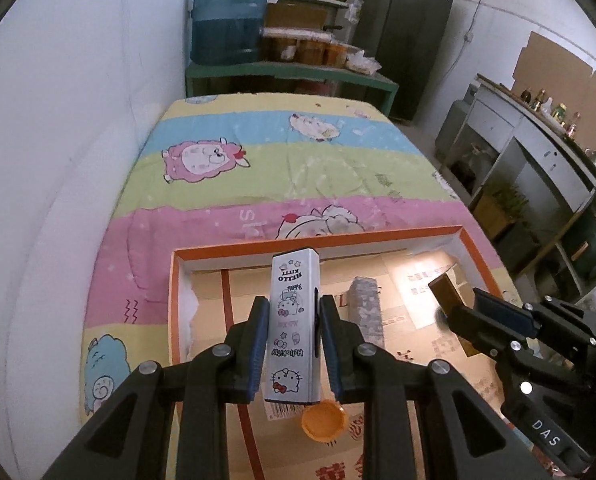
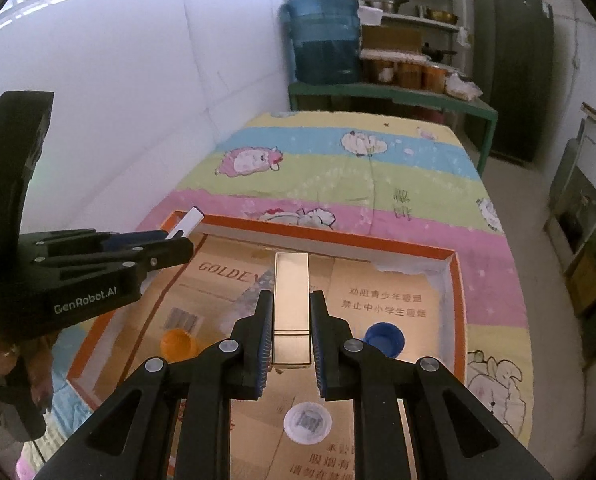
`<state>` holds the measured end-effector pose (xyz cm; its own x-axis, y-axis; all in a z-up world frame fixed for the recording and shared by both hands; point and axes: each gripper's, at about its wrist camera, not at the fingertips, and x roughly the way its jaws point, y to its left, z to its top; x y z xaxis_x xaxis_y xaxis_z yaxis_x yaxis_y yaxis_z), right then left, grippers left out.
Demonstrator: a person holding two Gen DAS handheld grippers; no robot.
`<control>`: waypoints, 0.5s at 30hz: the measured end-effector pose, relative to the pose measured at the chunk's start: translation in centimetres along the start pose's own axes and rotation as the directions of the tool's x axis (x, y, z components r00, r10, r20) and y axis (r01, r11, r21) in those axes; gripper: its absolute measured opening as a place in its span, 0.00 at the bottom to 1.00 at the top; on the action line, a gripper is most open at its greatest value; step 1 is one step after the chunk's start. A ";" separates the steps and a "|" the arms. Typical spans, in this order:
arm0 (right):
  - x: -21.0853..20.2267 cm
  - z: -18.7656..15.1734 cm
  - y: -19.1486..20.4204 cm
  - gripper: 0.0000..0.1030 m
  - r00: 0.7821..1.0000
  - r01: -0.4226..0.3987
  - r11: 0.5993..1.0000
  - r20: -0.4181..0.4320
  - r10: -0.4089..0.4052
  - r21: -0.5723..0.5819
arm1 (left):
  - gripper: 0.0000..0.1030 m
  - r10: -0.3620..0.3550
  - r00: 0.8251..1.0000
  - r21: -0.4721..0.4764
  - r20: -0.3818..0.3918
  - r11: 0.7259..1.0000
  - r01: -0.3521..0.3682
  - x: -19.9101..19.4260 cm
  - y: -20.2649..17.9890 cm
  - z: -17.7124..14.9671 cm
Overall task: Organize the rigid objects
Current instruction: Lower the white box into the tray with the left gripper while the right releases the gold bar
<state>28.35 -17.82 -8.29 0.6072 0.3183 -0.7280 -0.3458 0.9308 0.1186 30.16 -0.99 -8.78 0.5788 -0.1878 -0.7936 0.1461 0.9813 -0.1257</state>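
Left gripper clamped on a white Hello Kitty box, both blue pads pressed against its long sides; held lengthwise along the fingers, far end jutting well past the tips, near end sticking out behind them, raised above the tray floor. Seen from the right wrist as a white sliver poking from the left claw over the tray's far-left corner.

Right gripper clenched on a gold box, pads tight against both long sides, box running forward between the fingers and beyond the tips. From the left wrist, same gold box caught at an angle in the right claw, over the right half of the tray.

Below both: orange-rimmed tray lined with flattened cardboard, set on a striped cartoon bedsheet. Lying on the cardboard: orange cap just beneath the Hello Kitty box's near end, blue cap right of the right claw, white round lid under the right fingers, silvery packet between the two claws
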 end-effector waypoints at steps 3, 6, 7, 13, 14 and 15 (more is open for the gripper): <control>1.3 0.2 -0.4 0.18 1.000 0.002 1.000 -0.022 -0.002 0.005 | 0.25 0.007 1.000 0.000 -0.018 1.000 -0.007 1.0 0.1 0.2; 2.4 0.4 -0.7 0.18 0.999 -0.001 1.000 -0.039 0.002 0.014 | 0.25 0.017 0.999 0.004 -0.030 1.000 -0.017 1.7 0.0 0.3; 2.7 0.5 -0.8 0.18 0.999 -0.002 1.000 -0.043 0.003 0.017 | 0.25 0.019 0.999 0.003 -0.034 1.000 -0.018 2.0 0.1 0.4; 4.1 0.6 -1.3 0.18 0.997 -0.006 1.000 -0.073 0.008 0.030 | 0.25 0.022 0.998 -0.005 -0.064 1.000 -0.023 3.4 0.5 0.5; 4.3 0.6 -1.3 0.18 0.997 -0.007 0.999 -0.078 0.009 0.033 | 0.25 0.022 0.997 -0.005 -0.069 1.000 -0.023 3.6 0.6 0.4; 4.4 0.6 -1.4 0.18 0.997 -0.007 0.999 -0.083 0.010 0.035 | 0.25 0.022 0.997 -0.008 -0.074 1.000 -0.022 3.8 0.7 0.4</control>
<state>31.96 -17.62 -11.29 0.5423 0.3118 -0.7802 -0.3246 0.9342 0.1478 32.79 -1.06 -11.65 0.5209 -0.1626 -0.8380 0.1270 0.9855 -0.1123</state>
